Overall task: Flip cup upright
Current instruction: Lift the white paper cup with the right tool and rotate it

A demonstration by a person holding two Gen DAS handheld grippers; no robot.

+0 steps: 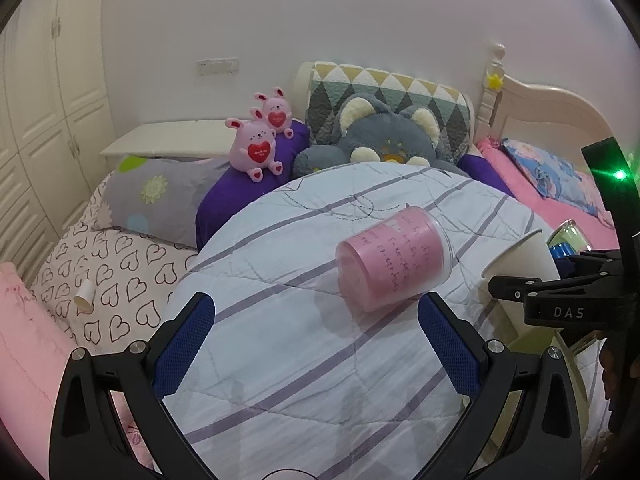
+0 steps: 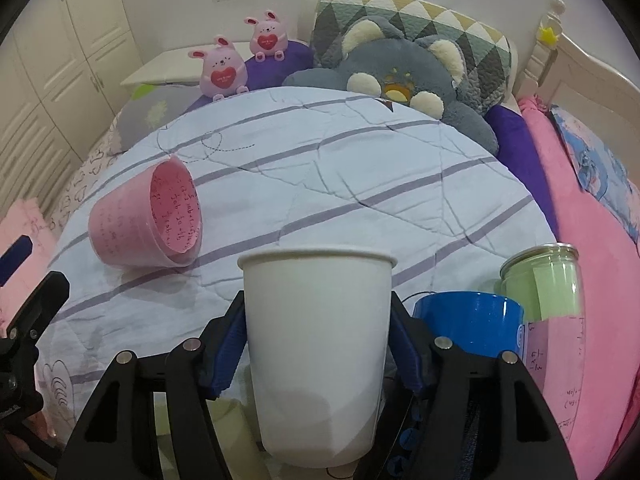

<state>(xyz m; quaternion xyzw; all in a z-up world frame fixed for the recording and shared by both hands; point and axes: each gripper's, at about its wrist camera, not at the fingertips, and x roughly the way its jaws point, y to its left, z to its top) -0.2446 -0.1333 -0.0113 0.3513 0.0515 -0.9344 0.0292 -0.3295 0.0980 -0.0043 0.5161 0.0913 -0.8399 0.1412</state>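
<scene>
my right claw (image 2: 318, 356) is clamped on the white paper cup (image 2: 318, 344), mouth up, blue pads pressed into both sides of its wall. my left claw (image 1: 316, 344) hangs wide apart with nothing between its pads, just short of the pink cup (image 1: 394, 258), which lies on its side on the striped quilt (image 1: 280, 360), mouth turned away from that claw. a blue cup (image 2: 468, 324) and a green-lined clear cup (image 2: 544, 284) stand just beside my right claw. what worries me: the quilt is soft and humped, so the white cup could tip when i let go, and a thin paper wall may crumple if i squeeze harder. the pink cup could roll off as my left pads nudge it.
</scene>
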